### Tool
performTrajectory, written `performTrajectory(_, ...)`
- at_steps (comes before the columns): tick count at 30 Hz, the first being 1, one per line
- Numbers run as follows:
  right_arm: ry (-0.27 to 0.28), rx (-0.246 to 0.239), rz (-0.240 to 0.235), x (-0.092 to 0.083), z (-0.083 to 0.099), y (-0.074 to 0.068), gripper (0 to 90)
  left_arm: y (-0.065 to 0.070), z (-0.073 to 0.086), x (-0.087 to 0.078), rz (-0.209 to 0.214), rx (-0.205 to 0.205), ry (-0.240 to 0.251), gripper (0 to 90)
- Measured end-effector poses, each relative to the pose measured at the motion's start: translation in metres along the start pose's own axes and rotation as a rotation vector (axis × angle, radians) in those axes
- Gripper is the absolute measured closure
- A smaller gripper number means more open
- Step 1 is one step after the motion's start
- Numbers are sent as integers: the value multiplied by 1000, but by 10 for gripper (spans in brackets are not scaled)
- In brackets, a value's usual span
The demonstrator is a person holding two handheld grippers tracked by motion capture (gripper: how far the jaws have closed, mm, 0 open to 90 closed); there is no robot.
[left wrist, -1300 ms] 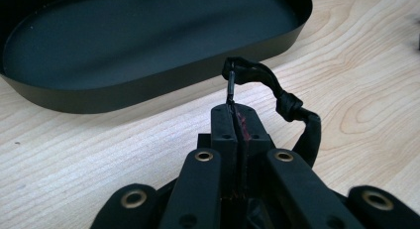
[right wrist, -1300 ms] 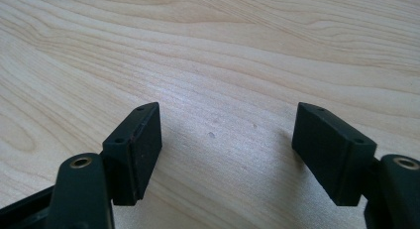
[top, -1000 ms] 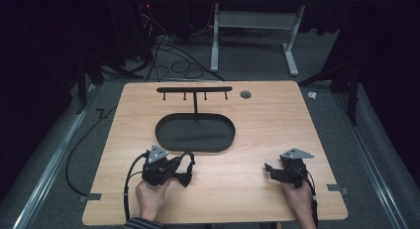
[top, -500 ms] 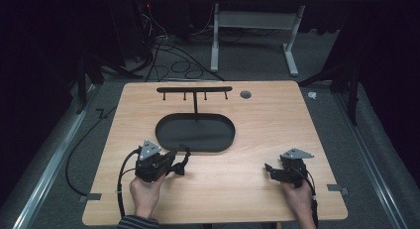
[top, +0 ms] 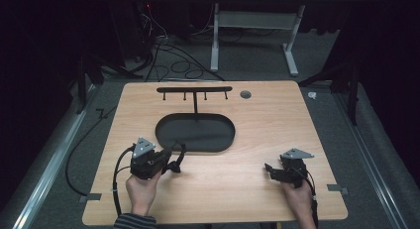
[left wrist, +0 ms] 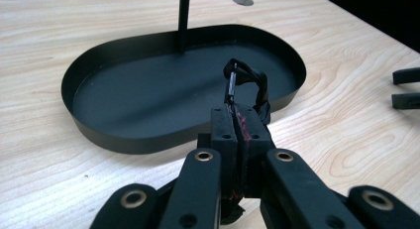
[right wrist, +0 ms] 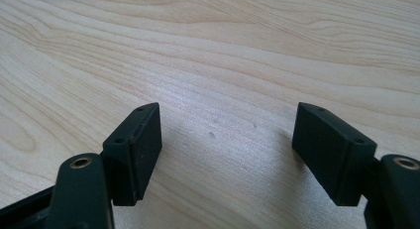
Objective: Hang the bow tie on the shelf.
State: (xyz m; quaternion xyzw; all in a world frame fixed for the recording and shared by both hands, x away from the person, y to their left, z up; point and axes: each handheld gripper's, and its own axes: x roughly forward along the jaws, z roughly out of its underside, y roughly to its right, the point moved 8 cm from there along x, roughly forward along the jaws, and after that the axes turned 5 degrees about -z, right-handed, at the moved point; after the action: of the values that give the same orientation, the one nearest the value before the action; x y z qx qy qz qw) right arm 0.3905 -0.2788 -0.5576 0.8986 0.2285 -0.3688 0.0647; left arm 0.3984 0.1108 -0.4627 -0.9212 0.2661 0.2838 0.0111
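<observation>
A small black looped strap with a metal clasp [left wrist: 246, 85] sticks out of my left gripper [left wrist: 236, 121], whose jaws are shut on its lower end. In the high view that gripper [top: 170, 158] hovers at the front left rim of a black oval tray [top: 218, 142], and the strap [top: 177, 154] hangs by the rim. From the tray rises a thin post [top: 195, 104] carrying a black crossbar with several small hooks [top: 194, 89]. My right gripper [top: 270, 170] rests low over the table at the front right, with the jaws of the gripper [right wrist: 225, 135] wide open over bare wood.
The wooden table [top: 277, 115] has a small round grey cap [top: 245, 94] near its back edge. The right gripper's two jaw tips [left wrist: 406, 87] show at the right edge of the left gripper view. Cables and a white desk frame [top: 252, 35] lie on the floor beyond.
My left gripper has shifted a little left and risen slightly, carrying the strap with it. The right gripper has stayed where it was.
</observation>
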Motion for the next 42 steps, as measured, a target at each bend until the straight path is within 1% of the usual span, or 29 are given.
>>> performTrajectory(3, 0, 0, 0, 0, 0, 0, 287, -1, -1, -1, 11, -6, 5, 879)
performTrajectory(7, 0, -1, 0, 0, 0, 0, 288, -5, -1, -2, 10, -11, -2, 879)
performTrajectory(12, 0, -1, 0, 0, 0, 0, 287, -8, -4, -3, 15, -28, 7, 879)
performTrajectory(17, -1, 0, 0, 0, 0, 0, 287, -8, -12, -3, 15, -9, 7, 879)
performTrajectory(21, 0, 1, 0, 0, 0, 0, 287, -9, -17, -4, 17, -10, 9, 879)
performTrajectory(24, 0, 1, 0, 0, 0, 0, 287, -10, -24, -3, 22, -16, 23, 879)
performTrajectory(29, 0, 1, 0, 0, 0, 0, 287, -11, -30, -3, 19, 0, 23, 879)
performTrajectory(33, 0, 1, 0, 0, 0, 0, 286, -13, -36, -4, 14, 1, 27, 879)
performTrajectory(35, -1, 1, -1, 0, 0, 0, 287, -15, -38, -4, 20, -10, 32, 880)
performTrajectory(42, 0, 1, -1, 0, 0, 0, 287, -19, -47, -3, 14, -9, 37, 880)
